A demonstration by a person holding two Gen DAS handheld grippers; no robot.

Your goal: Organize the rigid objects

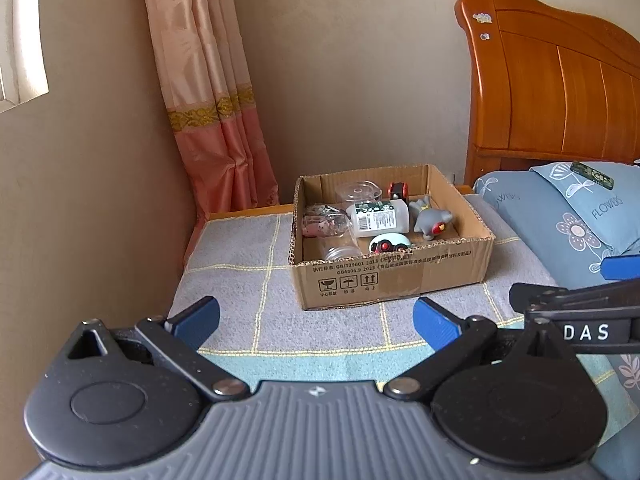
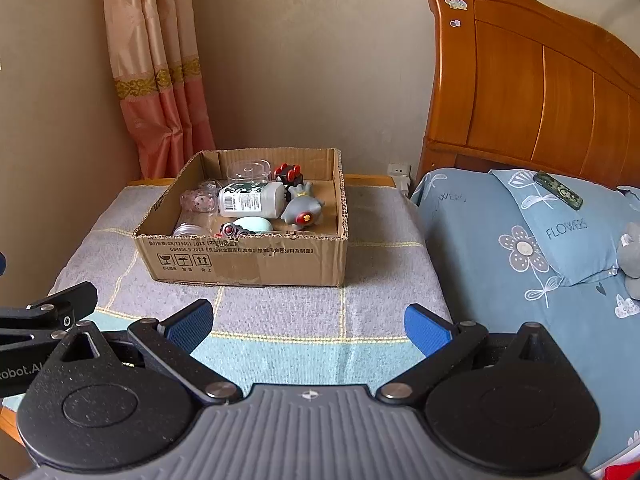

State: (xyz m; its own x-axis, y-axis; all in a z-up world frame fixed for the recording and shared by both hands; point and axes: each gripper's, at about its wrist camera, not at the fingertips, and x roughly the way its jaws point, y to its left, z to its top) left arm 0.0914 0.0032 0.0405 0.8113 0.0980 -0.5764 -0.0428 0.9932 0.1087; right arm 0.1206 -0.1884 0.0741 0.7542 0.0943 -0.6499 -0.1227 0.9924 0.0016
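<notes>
A cardboard box (image 1: 392,276) (image 2: 248,260) stands on a grey checked towel on a bedside table. Inside it lie a white bottle (image 1: 378,218) (image 2: 250,200), a grey shark toy (image 1: 434,222) (image 2: 302,210), a red and black toy car (image 1: 399,191) (image 2: 288,174), clear jars (image 1: 356,192) (image 2: 248,170) and a small mint gadget (image 1: 390,244) (image 2: 252,225). My left gripper (image 1: 316,320) is open and empty, in front of the box. My right gripper (image 2: 308,322) is open and empty, also in front of the box.
A bed with blue flowered pillows (image 1: 576,220) (image 2: 560,232) and a wooden headboard (image 2: 540,92) is on the right. A dark flat case (image 2: 557,190) lies on a pillow, a grey plush (image 2: 630,256) beside it. A pink curtain (image 1: 208,92) hangs at the back left.
</notes>
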